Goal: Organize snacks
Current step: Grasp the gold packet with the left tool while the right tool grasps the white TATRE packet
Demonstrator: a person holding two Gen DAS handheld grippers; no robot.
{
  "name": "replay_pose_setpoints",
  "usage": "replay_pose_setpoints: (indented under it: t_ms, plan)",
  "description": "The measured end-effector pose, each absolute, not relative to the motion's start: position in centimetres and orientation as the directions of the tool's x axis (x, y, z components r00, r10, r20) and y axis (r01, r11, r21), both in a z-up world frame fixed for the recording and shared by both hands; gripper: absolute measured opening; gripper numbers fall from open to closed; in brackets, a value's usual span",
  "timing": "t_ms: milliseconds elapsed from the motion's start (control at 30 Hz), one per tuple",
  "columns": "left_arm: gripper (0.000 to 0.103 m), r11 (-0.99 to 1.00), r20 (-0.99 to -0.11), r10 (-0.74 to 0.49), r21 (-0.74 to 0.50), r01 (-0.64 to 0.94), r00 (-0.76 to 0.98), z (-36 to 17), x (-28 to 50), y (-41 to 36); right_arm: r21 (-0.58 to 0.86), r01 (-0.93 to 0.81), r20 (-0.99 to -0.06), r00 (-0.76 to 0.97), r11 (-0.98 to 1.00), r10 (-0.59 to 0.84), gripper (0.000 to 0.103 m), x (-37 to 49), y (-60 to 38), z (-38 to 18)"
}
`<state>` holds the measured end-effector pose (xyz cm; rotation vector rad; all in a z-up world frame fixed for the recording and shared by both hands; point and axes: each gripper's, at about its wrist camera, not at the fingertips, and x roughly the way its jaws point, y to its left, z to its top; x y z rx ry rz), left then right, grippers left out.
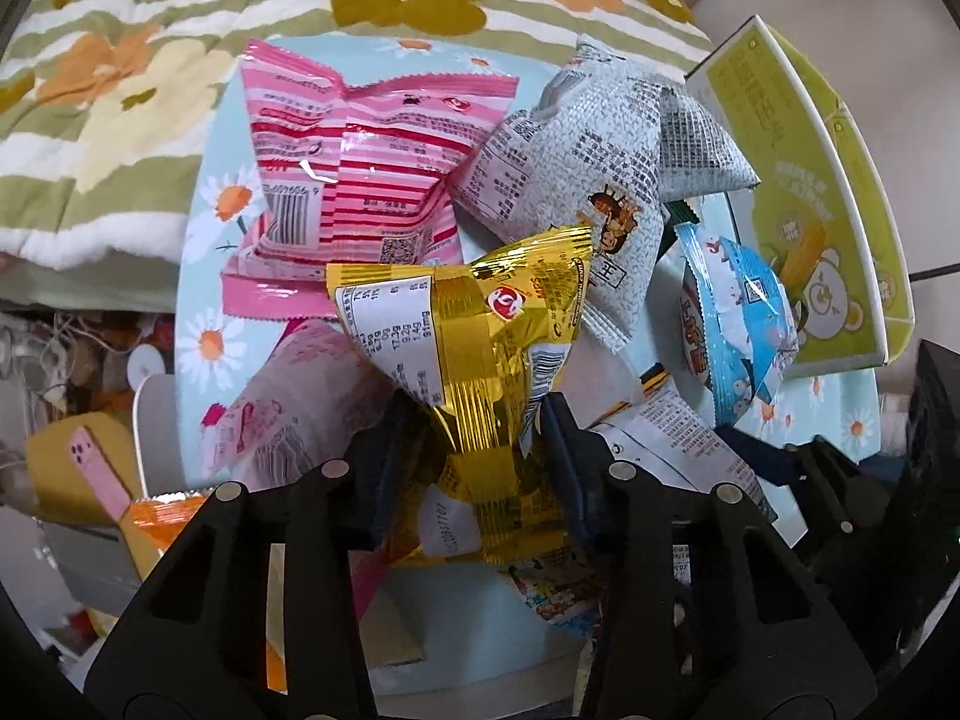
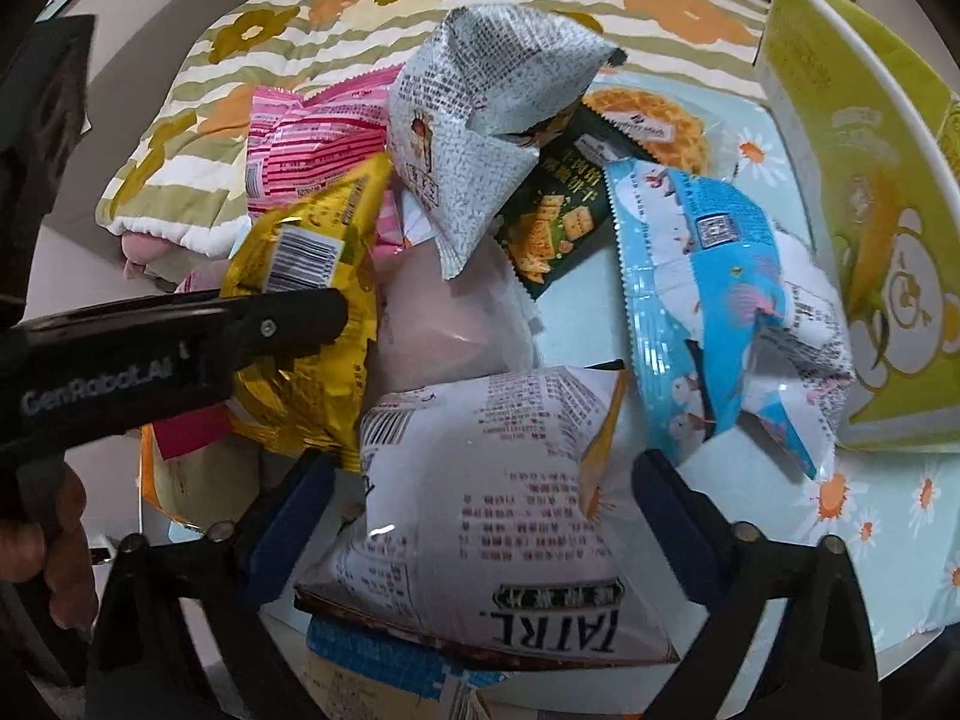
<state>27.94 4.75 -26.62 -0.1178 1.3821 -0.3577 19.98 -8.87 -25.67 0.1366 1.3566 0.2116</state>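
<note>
Left claw (image 1: 480, 420) pinches gold packet (image 1: 474, 324): lift straight. Right claw (image 2: 480, 516), wide, straddles white bag (image 2: 480, 510) at 6 o'clock; centre, then squeeze.

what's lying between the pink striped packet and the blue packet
In the right wrist view, a grey-white printed packet sits between the pink striped packet and the blue packet, with a dark green cracker packet beside it.
</note>
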Motion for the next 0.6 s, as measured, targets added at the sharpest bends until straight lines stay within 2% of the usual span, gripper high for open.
replay_pose_setpoints:
  t_ms: [67, 200, 600]
  plan:
    - [0.037, 0.940, -0.937, -0.317, -0.290, 0.179, 0.149, -26.4, 27.9, 5.0, 0.239, -0.069, -0.953, 0.176, 0.969, 0.248, 0.076, 20.0, -8.9, -26.0]
    - [0.036, 0.941, -0.933, -0.319, -0.292, 0.172, 0.166, -26.2, 27.7, 5.2, 0.238, -0.081, -0.954, 0.170, 0.968, 0.249, 0.065, 19.7, -9.2, -25.7]
    - [0.035, 0.936, -0.901, -0.342, -0.302, 0.182, 0.266, -22.5, 26.8, 5.8, 0.245, -0.083, -0.940, 0.222, 0.966, 0.258, 0.063, 17.9, -10.5, -23.4]
